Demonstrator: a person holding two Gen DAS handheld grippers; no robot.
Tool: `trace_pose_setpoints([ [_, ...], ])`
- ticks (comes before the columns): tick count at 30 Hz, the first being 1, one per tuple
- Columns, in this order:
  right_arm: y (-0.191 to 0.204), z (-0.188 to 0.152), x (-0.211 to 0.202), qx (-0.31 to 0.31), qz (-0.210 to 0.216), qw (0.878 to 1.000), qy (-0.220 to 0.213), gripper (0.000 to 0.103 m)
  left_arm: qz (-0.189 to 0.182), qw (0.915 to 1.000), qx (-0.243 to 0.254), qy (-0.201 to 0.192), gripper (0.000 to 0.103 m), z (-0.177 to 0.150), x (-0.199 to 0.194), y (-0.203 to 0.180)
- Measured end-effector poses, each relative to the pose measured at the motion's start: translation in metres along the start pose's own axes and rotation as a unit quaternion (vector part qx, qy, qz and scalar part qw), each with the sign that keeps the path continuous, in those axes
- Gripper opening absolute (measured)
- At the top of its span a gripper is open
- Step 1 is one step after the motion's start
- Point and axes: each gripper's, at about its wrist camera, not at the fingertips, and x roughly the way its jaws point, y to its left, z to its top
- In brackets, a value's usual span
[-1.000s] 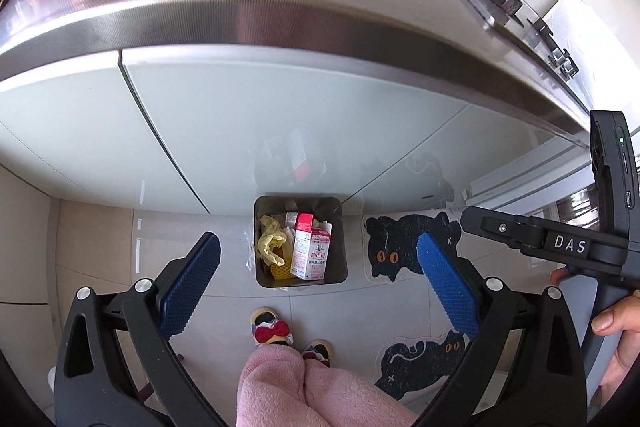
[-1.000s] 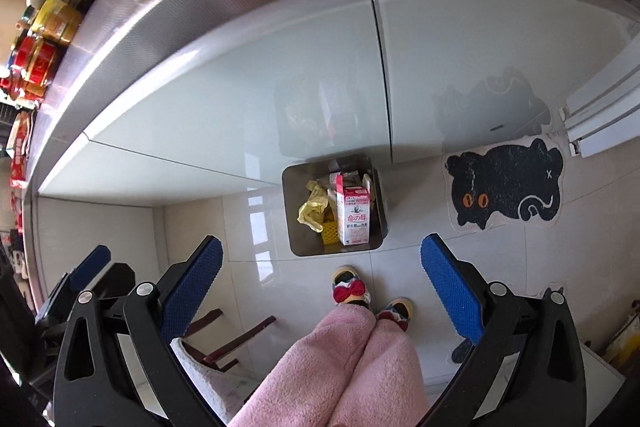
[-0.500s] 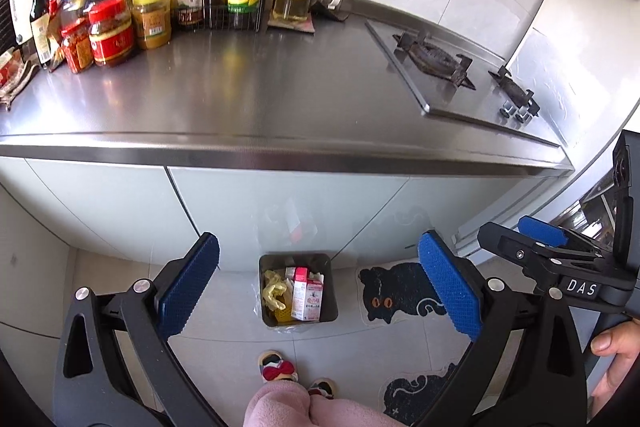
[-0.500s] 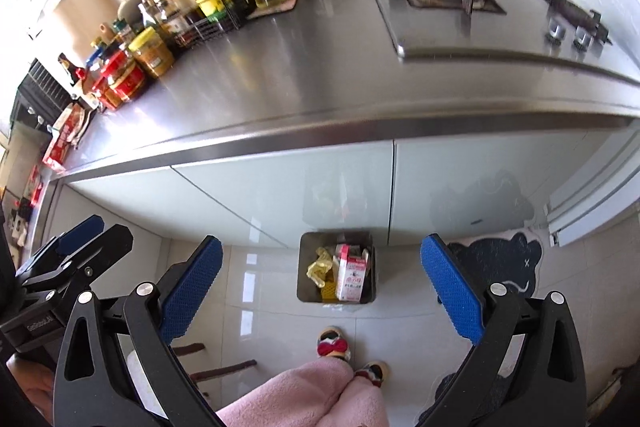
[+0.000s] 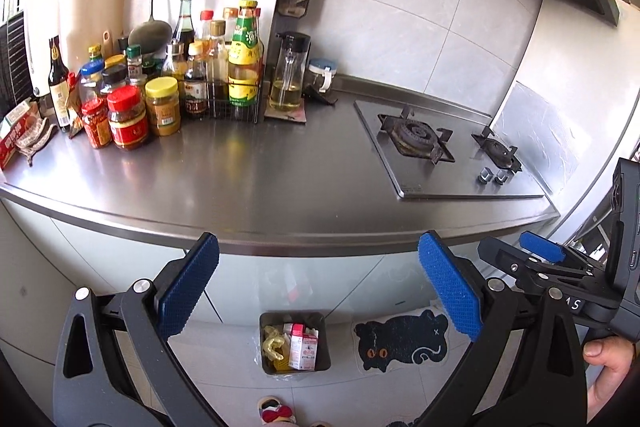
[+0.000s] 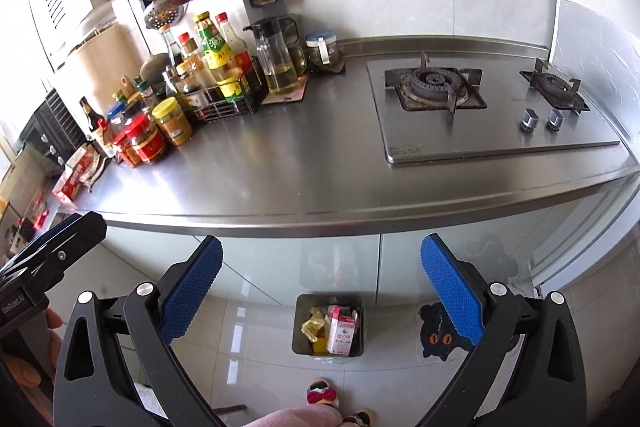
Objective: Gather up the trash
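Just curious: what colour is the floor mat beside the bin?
Black, cat-shaped with orange eyes; clearest in the left wrist view.

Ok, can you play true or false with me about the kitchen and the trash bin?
1. The trash bin stands on the floor below the counter. True.
2. A pink-and-white carton is inside the bin. True.
3. The left hand-held gripper is shut on a bottle. False: it is open and empty.
4. A pot sits on the stove burner. False: the burner is bare.
5. The right hand-held gripper is open. True.
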Motion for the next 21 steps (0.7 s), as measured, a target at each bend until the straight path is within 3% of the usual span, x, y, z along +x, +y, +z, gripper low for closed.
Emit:
trace_pose_setpoints([
  [16,0.015,0.044,-0.052,-0.046,-0.039,0.992,-0.108,0.100,0.017,0.9967,0.039,-0.069,0.095,0.040,-0.028,-0.016],
  [21,0.021,0.052,-0.057,-0.054,-0.040,0.990,-0.120,0.100,0.021,0.9958,0.040,-0.079,0.095,0.048,-0.031,-0.014],
])
